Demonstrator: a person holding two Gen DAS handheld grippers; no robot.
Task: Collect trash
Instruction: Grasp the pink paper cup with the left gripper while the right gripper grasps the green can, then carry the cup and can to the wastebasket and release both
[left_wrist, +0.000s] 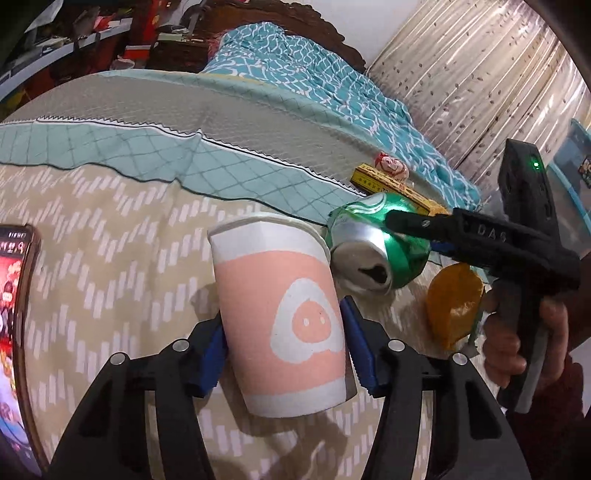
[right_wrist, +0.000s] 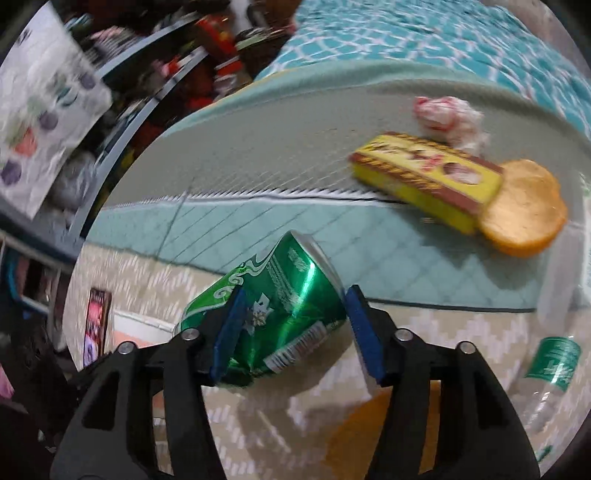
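Observation:
A pink and white paper cup (left_wrist: 280, 317) stands tilted between the blue pads of my left gripper (left_wrist: 284, 321), which press on its two sides. Right beside the cup lies a crushed green can (left_wrist: 380, 243), its open top facing the left wrist camera. My right gripper (right_wrist: 297, 295) is shut across the can (right_wrist: 280, 314), one blue pad on each side. In the left wrist view the right gripper (left_wrist: 406, 225) reaches in from the right, held by a hand (left_wrist: 517, 339).
On the bedspread (left_wrist: 110, 258) lie a yellow box (right_wrist: 424, 177), a crumpled red and white wrapper (right_wrist: 448, 116), orange peel (right_wrist: 524, 210), a plastic bottle with a green label (right_wrist: 550, 369) and a phone (left_wrist: 14, 314). Cluttered shelves (right_wrist: 110, 122) stand at the left, a curtain (left_wrist: 480, 74) at the right.

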